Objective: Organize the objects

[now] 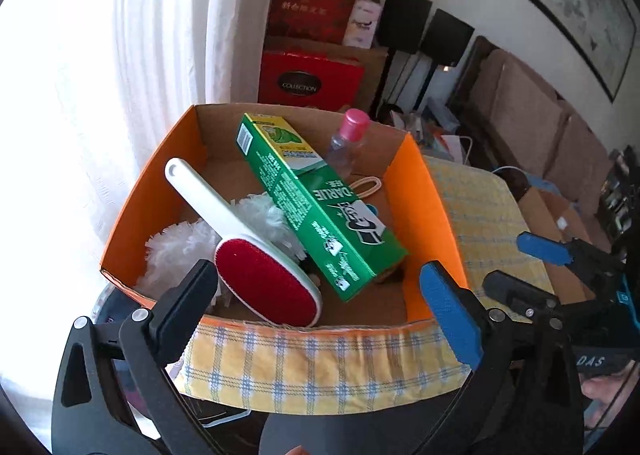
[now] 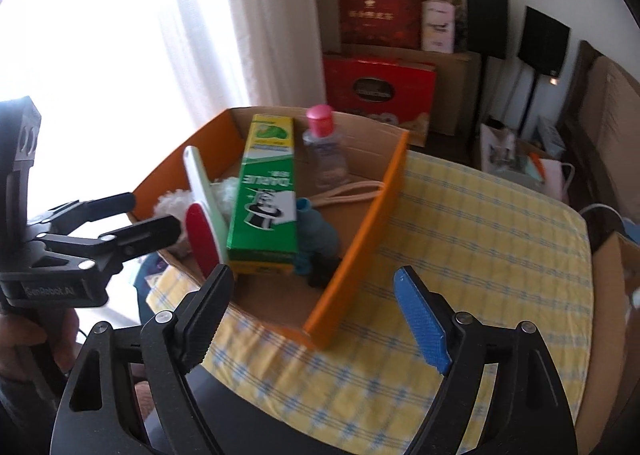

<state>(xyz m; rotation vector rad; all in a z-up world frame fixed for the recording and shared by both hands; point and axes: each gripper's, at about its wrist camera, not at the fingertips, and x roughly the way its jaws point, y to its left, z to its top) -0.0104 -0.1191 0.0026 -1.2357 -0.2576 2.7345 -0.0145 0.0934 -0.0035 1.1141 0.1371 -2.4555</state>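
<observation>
An orange cardboard box [image 1: 416, 191] [image 2: 360, 239] stands on a yellow checked tablecloth. In it a green toothpaste carton [image 1: 316, 207] [image 2: 268, 207] leans across a white fluffy duster [image 1: 180, 251] [image 2: 172, 201]. A white lint brush with a red pad [image 1: 264, 283] [image 2: 204, 243] rests on the duster. At the back stands a clear bottle with a pink cap [image 1: 344, 147] [image 2: 326, 151], with a beige cord loop [image 2: 352, 191] and a blue object [image 2: 320, 231] nearby. My left gripper [image 1: 320, 279] [image 2: 154, 211] hangs open over the box's near-left edge, nothing between its fingers. My right gripper [image 2: 314, 277] [image 1: 504, 261] is open near the box's right corner, also empty.
The tablecloth [image 1: 320, 363] [image 2: 480, 247] covers a small table with bare cloth to the right of the box. A white curtain [image 1: 160, 35] hangs at the left. Red gift bags [image 2: 380, 87], two black speakers [image 2: 542, 41] and a brown sofa [image 1: 520, 103] stand behind.
</observation>
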